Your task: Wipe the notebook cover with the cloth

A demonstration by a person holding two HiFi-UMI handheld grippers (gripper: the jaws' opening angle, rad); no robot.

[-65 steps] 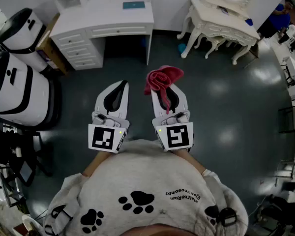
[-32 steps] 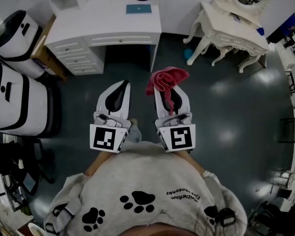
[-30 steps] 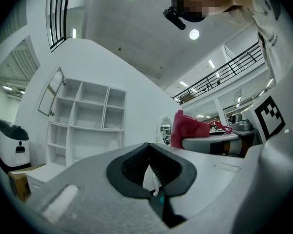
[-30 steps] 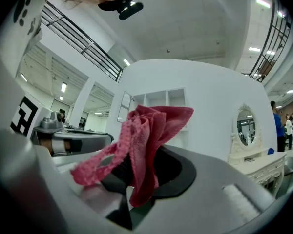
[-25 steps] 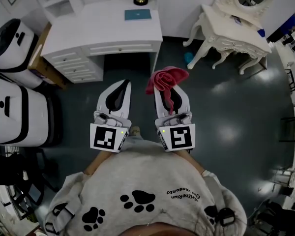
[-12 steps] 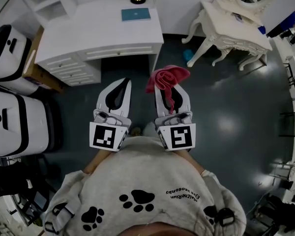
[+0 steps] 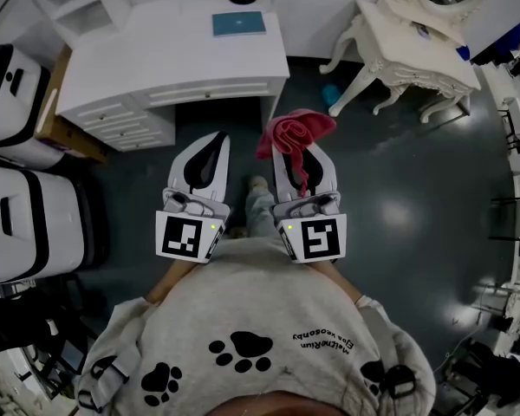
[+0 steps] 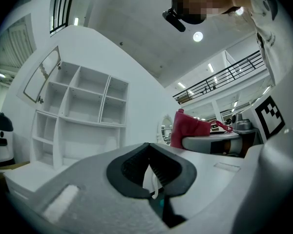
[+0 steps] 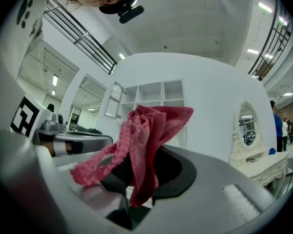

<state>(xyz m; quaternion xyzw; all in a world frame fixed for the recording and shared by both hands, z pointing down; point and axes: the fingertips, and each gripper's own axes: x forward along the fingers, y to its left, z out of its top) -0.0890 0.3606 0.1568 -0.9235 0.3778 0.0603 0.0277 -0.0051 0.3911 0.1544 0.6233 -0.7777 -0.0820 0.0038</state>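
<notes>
While the counter (image 7: 147, 63) and notebook (image 7: 239, 23) have drawn nearer at top, the right gripper (image 7: 302, 150) pinches the cloth (image 7: 293, 131); the left gripper (image 7: 209, 144) is closed, empty; wiping awaits.

The left tool (image 7: 213, 141) and the right tool (image 7: 298, 150) sit side by side, close in front of the person, pointing forward. The left one's jaws are pressed together with nothing inside. The right one pinches the pink cloth (image 7: 293, 126).
</notes>
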